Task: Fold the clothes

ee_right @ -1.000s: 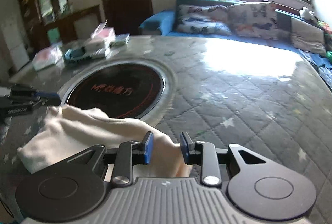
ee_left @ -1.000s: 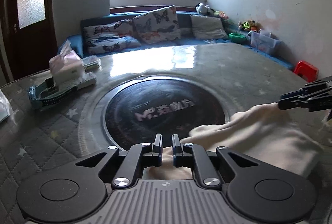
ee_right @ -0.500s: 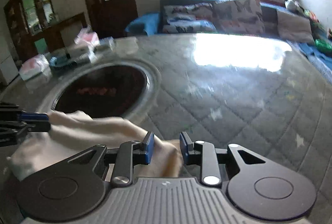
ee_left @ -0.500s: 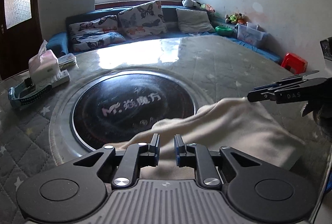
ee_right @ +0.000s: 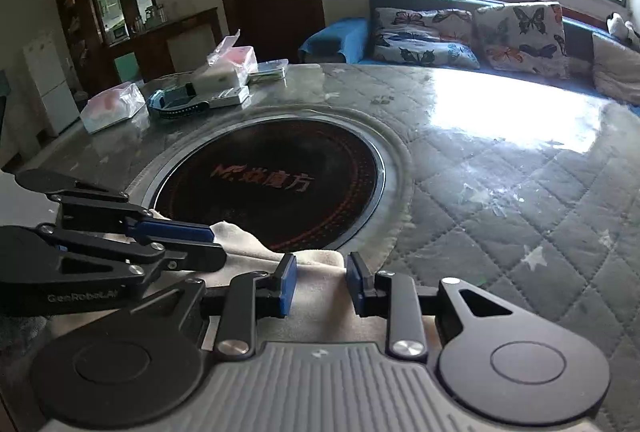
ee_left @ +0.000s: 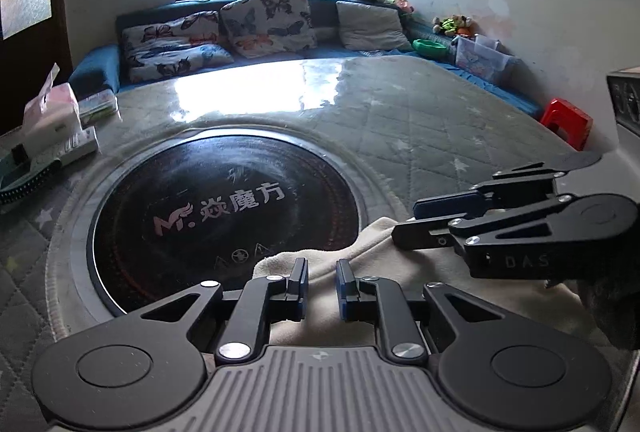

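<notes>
A cream garment (ee_left: 360, 260) lies bunched at the near edge of the round table, partly over the black hotplate (ee_left: 224, 203). It also shows in the right wrist view (ee_right: 316, 268). My left gripper (ee_left: 322, 286) is above the cloth with a narrow gap between its jaws and nothing pinched. My right gripper (ee_right: 318, 282) is open over the same cloth. Each gripper shows in the other's view, close beside it: the right one (ee_left: 416, 216) and the left one (ee_right: 216, 244).
A quilted grey cover (ee_left: 420, 119) lies on the table under glass. A tissue box (ee_left: 48, 111), packets and a teal item (ee_right: 176, 103) sit at the far left. A sofa with butterfly cushions (ee_left: 264, 19) and a red stool (ee_left: 566, 121) stand beyond the table.
Both grippers have drawn together over the cloth, which is now bunched into a smaller heap. The left jaws have parted a little; the right jaws have opened wider.
</notes>
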`<state>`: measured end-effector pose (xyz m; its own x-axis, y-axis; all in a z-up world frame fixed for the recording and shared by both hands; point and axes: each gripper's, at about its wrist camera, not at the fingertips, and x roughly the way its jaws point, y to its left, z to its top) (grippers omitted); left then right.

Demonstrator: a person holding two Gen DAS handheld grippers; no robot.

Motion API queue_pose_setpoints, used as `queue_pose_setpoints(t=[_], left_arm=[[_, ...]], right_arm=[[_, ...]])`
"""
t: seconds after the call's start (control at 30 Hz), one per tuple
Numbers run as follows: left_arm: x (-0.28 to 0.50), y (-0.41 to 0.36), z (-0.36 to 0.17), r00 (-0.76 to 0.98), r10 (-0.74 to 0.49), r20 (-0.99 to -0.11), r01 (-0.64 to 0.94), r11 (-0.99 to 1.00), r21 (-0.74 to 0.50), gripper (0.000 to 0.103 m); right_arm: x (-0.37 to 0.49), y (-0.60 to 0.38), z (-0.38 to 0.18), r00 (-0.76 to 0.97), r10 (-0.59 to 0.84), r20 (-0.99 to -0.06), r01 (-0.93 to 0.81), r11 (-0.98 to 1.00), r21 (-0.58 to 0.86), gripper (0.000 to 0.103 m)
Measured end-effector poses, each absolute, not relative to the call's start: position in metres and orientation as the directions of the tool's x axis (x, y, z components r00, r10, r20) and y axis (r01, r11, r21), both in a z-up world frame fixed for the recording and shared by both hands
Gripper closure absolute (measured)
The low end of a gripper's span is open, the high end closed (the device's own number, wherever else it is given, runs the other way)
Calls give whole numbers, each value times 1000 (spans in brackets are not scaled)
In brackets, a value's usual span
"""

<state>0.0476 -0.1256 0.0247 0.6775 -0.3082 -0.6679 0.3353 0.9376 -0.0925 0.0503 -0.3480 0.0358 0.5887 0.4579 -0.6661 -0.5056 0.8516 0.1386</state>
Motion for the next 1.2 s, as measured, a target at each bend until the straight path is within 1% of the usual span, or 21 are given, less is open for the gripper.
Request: queue_pose_setpoints(t=[0.1,0.27,0.4,0.6,0.83,0.97,1.2], left_arm=[[51,-124,21,677,-303,-671,322,942,-100,83],[48,-123,24,683,-303,-665,316,943,-105,81],[40,-119,29,692,-306,-654,317,943,-105,81],[20,-109,32,708,-282,-648,311,948,-73,81],[-18,-88,40,736,-264,-623,293,954,-58,81],[-34,-81,38,743,-245,-623,270,961,-55,81],[-49,-70,31,737,-216,-641,241,969,-48,80]], right_arm=[[51,-348,32,594,448,-668,-500,856,130,75],[45,-348,40,610,455,-649,-510,852,118,75],[34,-344,48,598,484,-639,-550,828,113,75],[30,-338,38,576,475,-665,-567,818,94,75],[16,-334,47,592,485,-644,-588,806,66,74],[18,-328,37,590,470,-656,-582,811,58,74],[6,-325,46,596,478,-645,-598,801,40,74]])
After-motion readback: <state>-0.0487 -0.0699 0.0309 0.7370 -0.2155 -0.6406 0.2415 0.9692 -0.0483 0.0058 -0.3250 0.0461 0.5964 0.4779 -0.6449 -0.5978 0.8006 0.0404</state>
